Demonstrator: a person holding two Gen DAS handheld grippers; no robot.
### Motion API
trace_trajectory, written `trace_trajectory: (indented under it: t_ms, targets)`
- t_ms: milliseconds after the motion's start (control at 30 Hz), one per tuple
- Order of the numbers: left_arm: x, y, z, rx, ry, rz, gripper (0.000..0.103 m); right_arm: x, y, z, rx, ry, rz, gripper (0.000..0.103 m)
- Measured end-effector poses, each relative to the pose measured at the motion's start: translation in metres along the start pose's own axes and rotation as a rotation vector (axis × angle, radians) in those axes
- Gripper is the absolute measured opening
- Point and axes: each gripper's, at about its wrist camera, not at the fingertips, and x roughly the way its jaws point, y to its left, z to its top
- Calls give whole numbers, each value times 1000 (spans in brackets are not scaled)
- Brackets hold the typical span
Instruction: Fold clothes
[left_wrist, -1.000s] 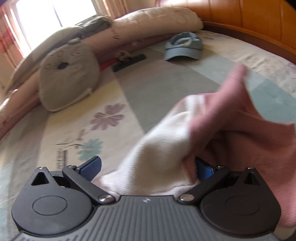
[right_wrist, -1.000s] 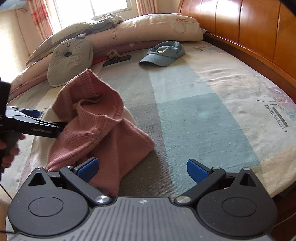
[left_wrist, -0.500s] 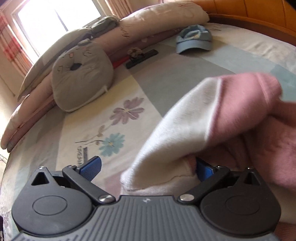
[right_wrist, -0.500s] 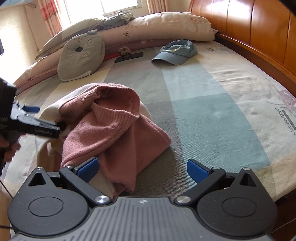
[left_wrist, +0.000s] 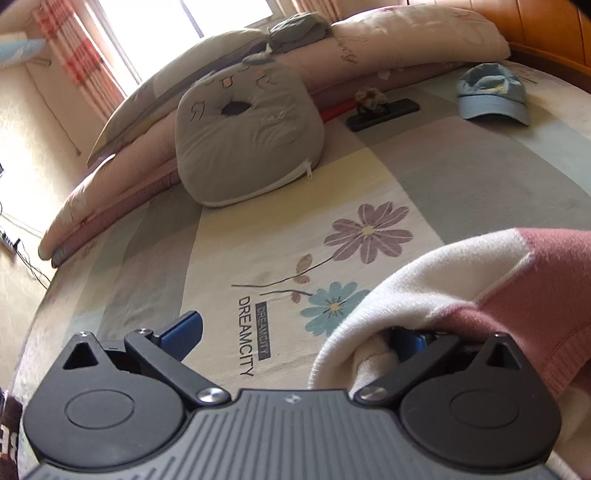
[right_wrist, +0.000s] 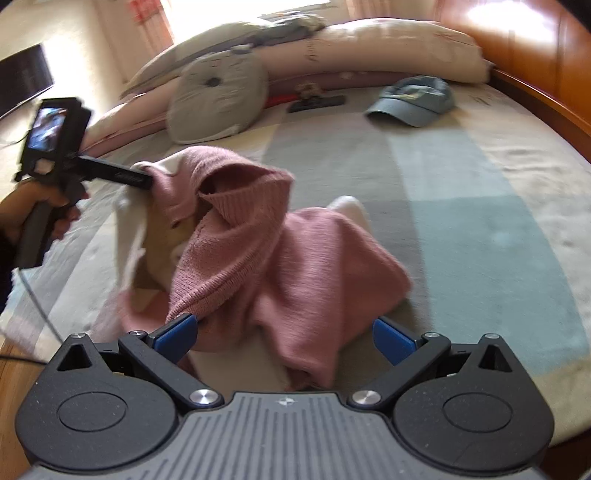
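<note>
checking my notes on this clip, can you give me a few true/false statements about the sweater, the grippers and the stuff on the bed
1. The pink and white sweater lies flat and neatly folded. False: it is bunched up, one part lifted off the bed.
2. The right gripper is open, with its fingers either side of the sweater's near edge. True.
3. The blue cap sits on top of the sweater. False: it lies apart, farther up the bed near the long pillow.
4. The left gripper reaches the sweater's raised part from the side. True.
5. The grey cat-face cushion leans against the rolled bedding behind it. True.
6. The bed frame is white metal. False: the headboard is orange-brown wood.
</note>
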Motion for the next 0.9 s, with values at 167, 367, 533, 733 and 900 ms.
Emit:
trace_trajectory:
  t_ms: [167, 367, 533, 733, 900]
  targets:
    - [9, 12, -5, -24, 17, -23, 103, 16, 26, 2, -118, 39, 60, 103]
    - [16, 22, -5, -34, 28, -50, 103, 24, 31, 14, -209, 7, -24, 103]
    - [20, 27, -7, -57, 39, -71, 103, 26, 27, 26, -233, -45, -107, 103]
    - [20, 24, -7, -46, 28, -86, 103, 41, 38, 17, -339, 32, -98, 103]
    - [20, 28, -10, -56, 29, -102, 103, 27, 16, 36, -211, -87, -208, 103]
